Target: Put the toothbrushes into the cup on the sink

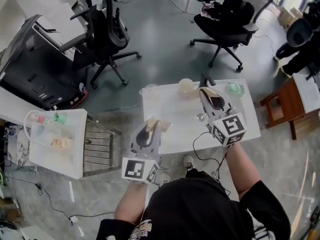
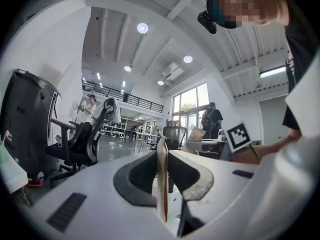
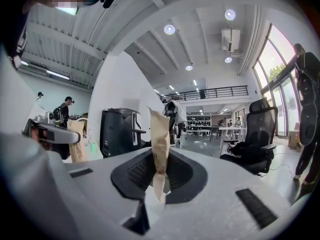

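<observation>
Now, from the head view, the left hand-held gripper [image 1: 156,124] hangs over the near edge of the white desk [image 1: 175,134], and the right hand-held gripper [image 1: 206,91] hangs over the desk's far part, the two well apart. A clear cup [image 1: 149,90] stands at the desk's corner, beyond the left hand-held gripper's tips. A cream round thing [image 1: 186,85] sits just to the left of the right one's tips, and a green round thing [image 1: 235,89] lies off to its right. The toothbrushes are too small to pick out. In the left gripper view, the left hand-held gripper [image 2: 161,151] has its tan pads pressed flat together into one thin strip, with nothing between them. Beyond it to the left stands a black office chair [image 2: 82,139], and the other gripper's marker cube [image 2: 237,136] shows to the right. In the right gripper view, the right hand-held gripper [image 3: 159,134] is likewise closed, pad against pad, and empty. A black swivel chair [image 3: 257,151] stands to its right.
</observation>
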Motion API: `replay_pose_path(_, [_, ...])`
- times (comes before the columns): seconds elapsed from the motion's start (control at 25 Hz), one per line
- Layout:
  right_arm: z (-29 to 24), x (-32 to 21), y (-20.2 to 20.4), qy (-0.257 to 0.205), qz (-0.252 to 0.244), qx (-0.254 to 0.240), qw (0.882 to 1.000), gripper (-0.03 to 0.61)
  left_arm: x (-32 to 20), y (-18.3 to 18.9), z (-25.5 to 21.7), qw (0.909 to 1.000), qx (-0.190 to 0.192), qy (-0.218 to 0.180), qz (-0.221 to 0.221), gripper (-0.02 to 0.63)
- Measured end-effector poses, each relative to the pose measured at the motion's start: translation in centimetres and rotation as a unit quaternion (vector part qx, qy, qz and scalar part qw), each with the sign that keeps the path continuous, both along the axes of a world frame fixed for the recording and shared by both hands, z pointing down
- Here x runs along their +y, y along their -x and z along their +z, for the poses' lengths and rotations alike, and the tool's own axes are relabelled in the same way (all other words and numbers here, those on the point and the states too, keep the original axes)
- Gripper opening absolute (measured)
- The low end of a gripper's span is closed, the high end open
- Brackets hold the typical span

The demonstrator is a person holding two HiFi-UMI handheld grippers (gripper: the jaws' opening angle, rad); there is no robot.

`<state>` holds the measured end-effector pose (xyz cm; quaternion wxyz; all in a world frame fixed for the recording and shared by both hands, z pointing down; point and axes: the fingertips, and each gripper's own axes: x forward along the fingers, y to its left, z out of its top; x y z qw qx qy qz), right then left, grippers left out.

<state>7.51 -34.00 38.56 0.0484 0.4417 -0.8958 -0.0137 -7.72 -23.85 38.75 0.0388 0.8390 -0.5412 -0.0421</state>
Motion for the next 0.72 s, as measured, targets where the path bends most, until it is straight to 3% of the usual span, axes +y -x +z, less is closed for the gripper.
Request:
replay_pose_path(0.4, [2.4,-6.0,0.8,-0.004,-0.005,0.022,1.0,0.044,-1.1,-0.4,-0.3,0.9991,-0.005,0.018,-0.037,0.061])
replay_pose_path(0.72, [7.3,-10.0,1.5,0.029,0.004,0.037,0.999,0.044,-1.8,0.1,0.3,0.9981,-0.013,0.026,-0.055,0.061])
